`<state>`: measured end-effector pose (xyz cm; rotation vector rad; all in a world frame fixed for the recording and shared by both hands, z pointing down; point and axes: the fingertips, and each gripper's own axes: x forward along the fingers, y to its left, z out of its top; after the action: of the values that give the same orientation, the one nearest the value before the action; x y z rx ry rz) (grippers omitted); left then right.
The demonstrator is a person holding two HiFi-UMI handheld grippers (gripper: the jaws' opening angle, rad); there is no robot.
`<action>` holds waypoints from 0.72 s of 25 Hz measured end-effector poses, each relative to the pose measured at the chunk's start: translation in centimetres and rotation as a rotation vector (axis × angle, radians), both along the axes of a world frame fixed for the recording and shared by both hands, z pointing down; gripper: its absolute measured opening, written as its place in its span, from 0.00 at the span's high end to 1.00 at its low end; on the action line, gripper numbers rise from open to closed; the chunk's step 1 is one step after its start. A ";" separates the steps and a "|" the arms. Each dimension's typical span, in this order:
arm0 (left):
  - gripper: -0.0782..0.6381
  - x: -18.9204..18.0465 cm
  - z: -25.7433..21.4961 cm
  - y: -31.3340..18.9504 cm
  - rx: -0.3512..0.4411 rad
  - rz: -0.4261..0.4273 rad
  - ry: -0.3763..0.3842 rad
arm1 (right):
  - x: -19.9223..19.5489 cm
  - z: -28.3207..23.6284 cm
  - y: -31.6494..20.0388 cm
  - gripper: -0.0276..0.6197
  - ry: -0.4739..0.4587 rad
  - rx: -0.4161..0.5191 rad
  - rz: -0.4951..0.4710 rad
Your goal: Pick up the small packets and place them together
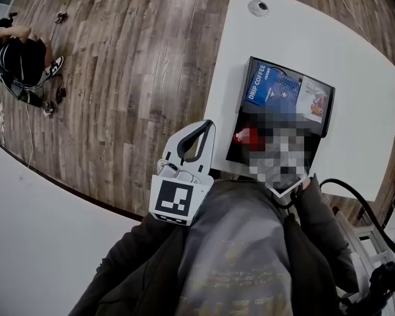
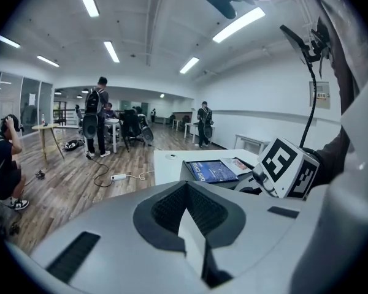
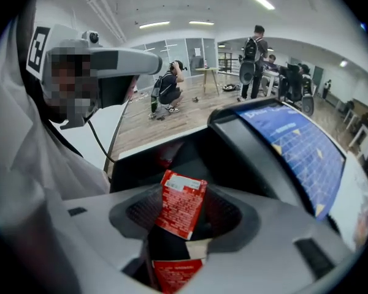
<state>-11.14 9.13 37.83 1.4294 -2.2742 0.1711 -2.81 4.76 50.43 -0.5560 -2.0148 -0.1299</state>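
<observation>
Holding the right gripper (image 3: 183, 218) at the black tray (image 1: 245, 87) on the white table (image 1: 303, 38), jaws standing wide apart around a tilted red packet (image 3: 184, 195) without pressing it, its white print too small to read. Sharing that tray with a second red packet (image 1: 242, 135), a blue packet (image 1: 271, 87) reading "DRIP COFFEE" and a pale packet (image 1: 313, 101) just beside the blue. Hanging the left gripper (image 2: 185, 208) off the table's edge above the wood floor (image 1: 131, 78), jaws together on nothing, with a person (image 1: 20, 58) crouching well away on that floor and a black cable (image 1: 355, 199) curling by the right sleeve (image 1: 322, 229).
</observation>
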 end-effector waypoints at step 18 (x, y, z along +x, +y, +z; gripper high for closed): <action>0.89 0.4 -1.1 -1.4 0.020 0.037 -0.032 | -0.4 -3.9 -0.1 0.93 -0.121 -0.007 0.021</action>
<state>-10.75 7.75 36.71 1.4903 -2.2818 0.1840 -3.23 4.66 46.57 -0.5424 -2.1384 -0.1461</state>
